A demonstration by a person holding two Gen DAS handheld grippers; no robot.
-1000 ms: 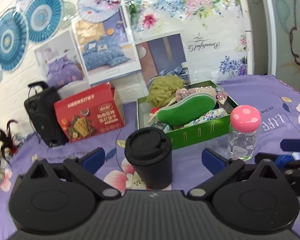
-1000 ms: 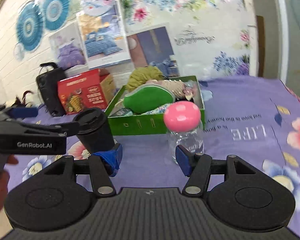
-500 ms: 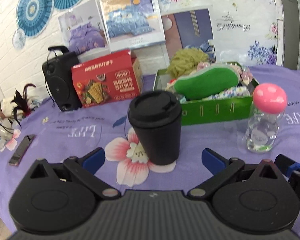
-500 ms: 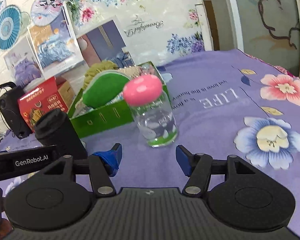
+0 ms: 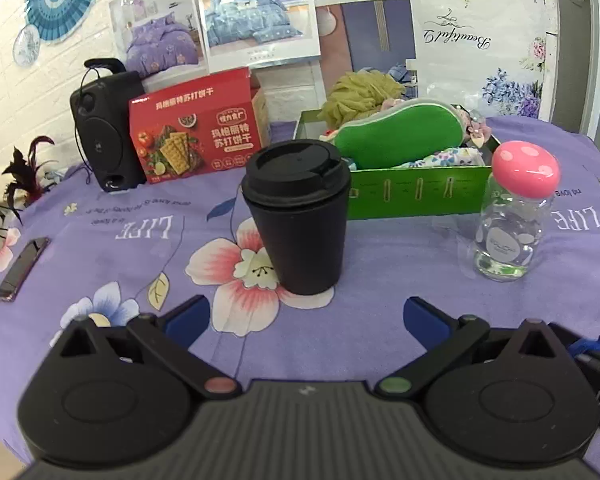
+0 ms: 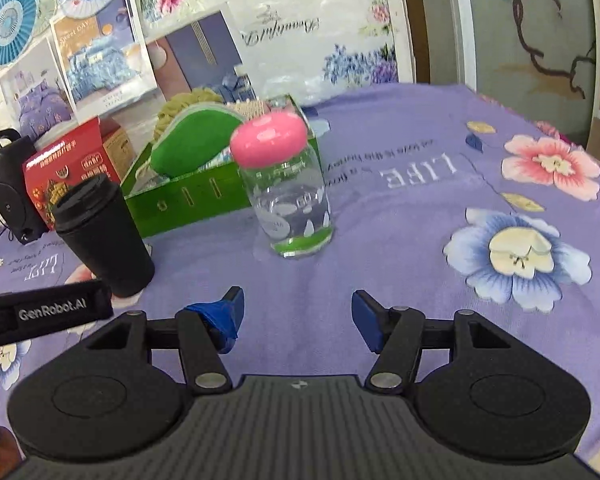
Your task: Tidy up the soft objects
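A green box [image 5: 416,194] [image 6: 188,200] at the back of the purple flowered cloth holds soft things: a green pad [image 5: 400,134] [image 6: 192,140], a yellow-green mesh puff [image 5: 360,94] [image 6: 180,106] and patterned fabric [image 5: 452,158]. My left gripper [image 5: 306,318] stands open, empty, just short of a black lidded cup [image 5: 300,216] [image 6: 100,236]. My right gripper [image 6: 296,312] is open and empty too, pointing at a clear jar with a pink mushroom lid [image 6: 286,188] [image 5: 512,216]. Blue tape wraps its left fingertip [image 6: 220,318].
A red cracker box [image 5: 196,132] and a black speaker [image 5: 104,128] stand at the back left. A phone [image 5: 22,268] lies at the left edge beside feathers and flowers [image 5: 4,184]. The left gripper's body [image 6: 48,312] shows in the right wrist view.
Both grippers have sunk lower towards the cloth and rolled to level. The cup and jar now loom closer and higher in view. Neither gripper's jaws have changed.
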